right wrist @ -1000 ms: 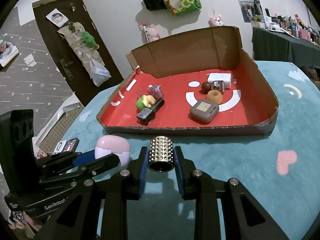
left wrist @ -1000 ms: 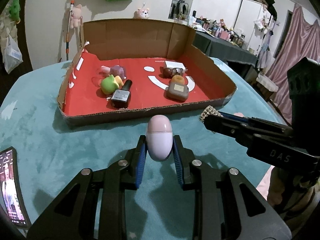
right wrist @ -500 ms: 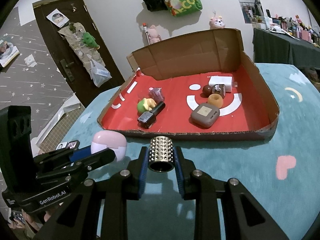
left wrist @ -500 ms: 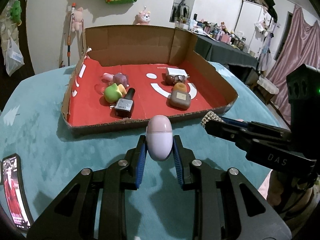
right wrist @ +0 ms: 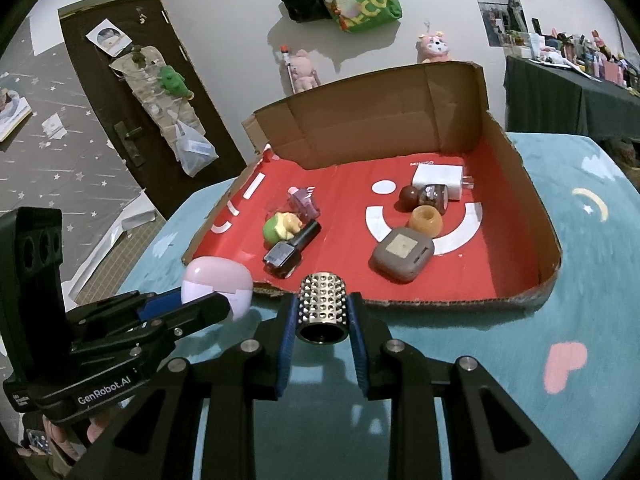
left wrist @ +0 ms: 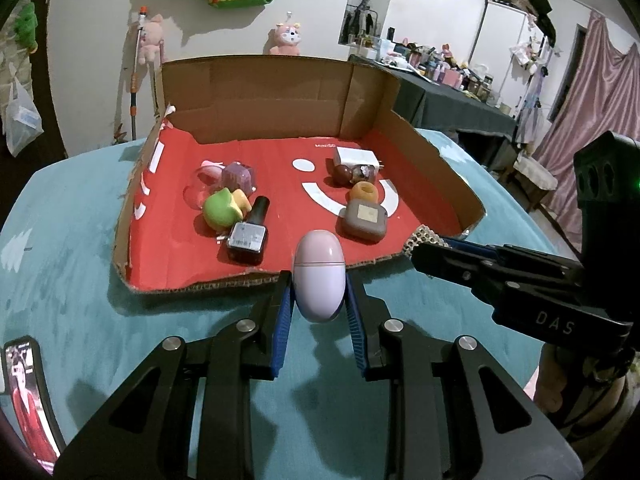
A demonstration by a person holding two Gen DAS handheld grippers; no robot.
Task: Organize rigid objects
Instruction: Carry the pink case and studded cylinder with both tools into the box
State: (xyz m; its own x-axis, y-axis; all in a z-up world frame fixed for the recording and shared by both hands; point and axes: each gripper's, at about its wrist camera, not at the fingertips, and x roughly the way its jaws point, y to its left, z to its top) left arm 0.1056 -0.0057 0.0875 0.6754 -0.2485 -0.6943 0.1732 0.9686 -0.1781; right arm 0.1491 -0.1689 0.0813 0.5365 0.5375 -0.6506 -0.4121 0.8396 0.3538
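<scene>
My left gripper (left wrist: 318,300) is shut on a pink egg-shaped case (left wrist: 319,274) and holds it above the teal cloth, just before the front wall of the cardboard tray (left wrist: 256,280). My right gripper (right wrist: 323,320) is shut on a studded silver cylinder (right wrist: 323,304), also at the tray's front wall (right wrist: 420,303). The pink case also shows in the right wrist view (right wrist: 218,286), left of the cylinder. The cylinder's tip also shows in the left wrist view (left wrist: 424,238).
The red tray floor holds a black nail polish bottle (left wrist: 248,236), a green toy (left wrist: 220,208), a purple block (left wrist: 238,174), a brown case (left wrist: 365,220), an orange ring (left wrist: 363,192) and a white charger (left wrist: 356,158). A phone (left wrist: 26,396) lies at the left.
Both grippers have risen and moved forward toward the tray's front wall, each still holding its object. The tray contents have not moved.
</scene>
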